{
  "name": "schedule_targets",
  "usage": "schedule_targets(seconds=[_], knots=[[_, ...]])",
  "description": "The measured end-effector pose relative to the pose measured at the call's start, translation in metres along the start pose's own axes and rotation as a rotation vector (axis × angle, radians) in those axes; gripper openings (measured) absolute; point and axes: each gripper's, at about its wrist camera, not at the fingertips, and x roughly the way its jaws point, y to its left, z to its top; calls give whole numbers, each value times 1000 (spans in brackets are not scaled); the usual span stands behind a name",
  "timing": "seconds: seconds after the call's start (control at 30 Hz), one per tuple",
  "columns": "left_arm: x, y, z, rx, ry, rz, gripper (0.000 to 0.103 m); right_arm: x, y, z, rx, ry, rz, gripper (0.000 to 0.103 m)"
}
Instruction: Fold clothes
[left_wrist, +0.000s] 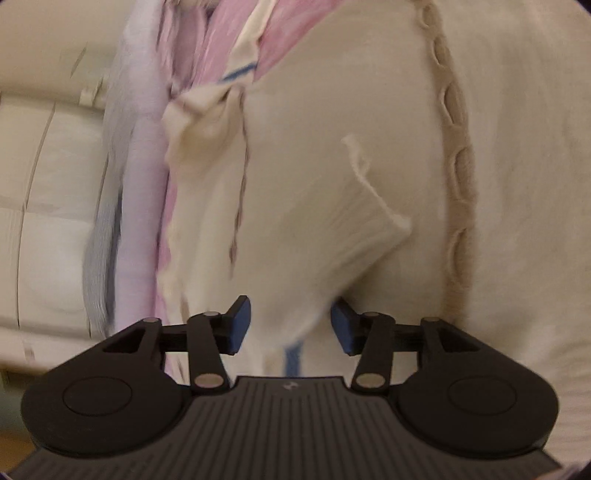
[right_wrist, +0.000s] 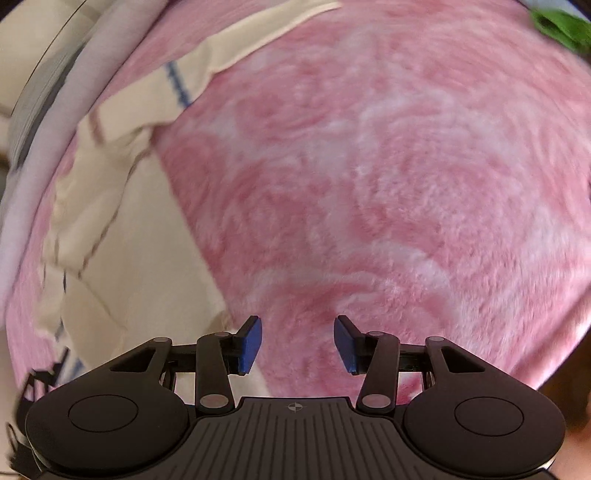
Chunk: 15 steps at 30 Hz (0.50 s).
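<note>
The left gripper (left_wrist: 290, 325) is standing open around a cream ribbed knit cuff (left_wrist: 354, 236), pads not pinching yet. The right gripper (right_wrist: 298, 341) is hovering open over the fluffy pink blanket (right_wrist: 369, 166), so I'd be pinching that cuff properly before pulling.

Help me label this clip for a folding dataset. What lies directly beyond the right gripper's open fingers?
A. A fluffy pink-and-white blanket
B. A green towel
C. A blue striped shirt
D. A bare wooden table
A: in the right wrist view the right gripper stands open with nothing between its fingers, and the fluffy pink-and-white blanket fills the view beyond them.
</note>
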Motion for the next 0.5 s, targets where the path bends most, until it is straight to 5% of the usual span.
schedule_targets(seconds=[0.03,0.13,0.27,0.4,0.5], knots=[[3,13,-5,-74,-10,-19,8,0,1,0,26,-5,-2,47],[-1,76,-28,-423,-18,-24,8,2,8,0,90,-19,-8,47],[-21,178,-124,-929,90,153,7,7,30,-4,109,-37,-11,47],[-58,232,-282,-1387,356,443,8,17,60,-11,101,-37,4,47],[-71,222,-394,-1621,719,536,18,28,84,-16,78,-32,21,47]])
